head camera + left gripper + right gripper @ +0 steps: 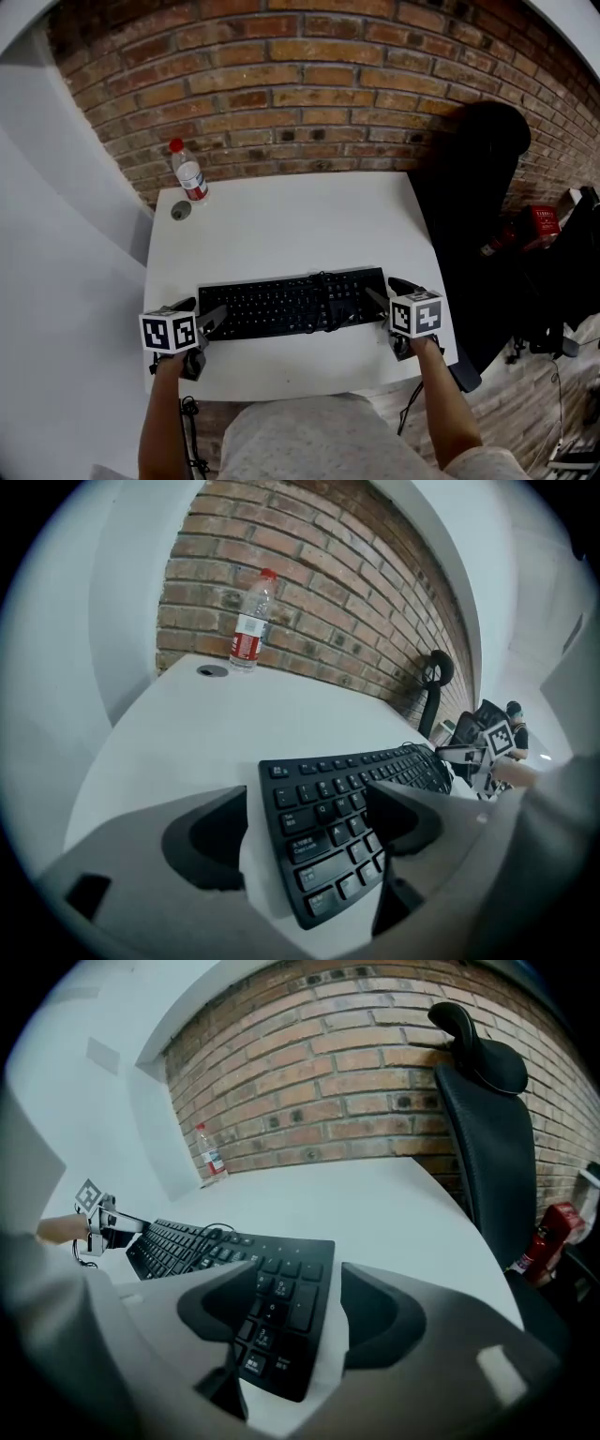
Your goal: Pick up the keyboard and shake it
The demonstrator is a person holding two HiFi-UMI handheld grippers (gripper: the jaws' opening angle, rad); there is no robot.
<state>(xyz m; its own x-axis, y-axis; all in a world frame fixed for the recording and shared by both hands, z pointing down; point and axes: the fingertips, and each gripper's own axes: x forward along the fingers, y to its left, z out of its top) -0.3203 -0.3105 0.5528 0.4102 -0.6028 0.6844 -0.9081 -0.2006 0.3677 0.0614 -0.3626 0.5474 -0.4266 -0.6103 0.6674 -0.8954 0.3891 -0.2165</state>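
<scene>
Keyboard (291, 302): black, laid flat on the white table (281, 225), low in the centre of the head view, long side running left to right. A thin black cable (325, 281) is seen lying over its upper edge, right of the middle.

Left end of keyboard (347, 808): placed between the two fingers of the left gripper (307, 794). The finger at the left of that view (202, 841) is separated from the keyboard's edge by a strip of bare table. The other finger is seen over the keys; contact with them cannot be told.

Right end of keyboard (262, 1307): placed between the fingers of the right gripper (298, 1279). The finger at the right of that view (384, 1321) is kept off the edge by a strip of table. The other is seen over the number keys.

Writing: white legends are printed on the keys but are too small to be read with certainty. A red and white label is borne by the clear, red-capped bottle (189, 173) at the table's upper left corner; its print is not legible.

Fingers: both grippers are held wide, nothing clamped. In the head view the left gripper (199, 311) and right gripper (388, 291) are set at the keyboard's two ends.

Surroundings: brick wall (309, 84) behind the table, black chair (469, 187) at the right.
</scene>
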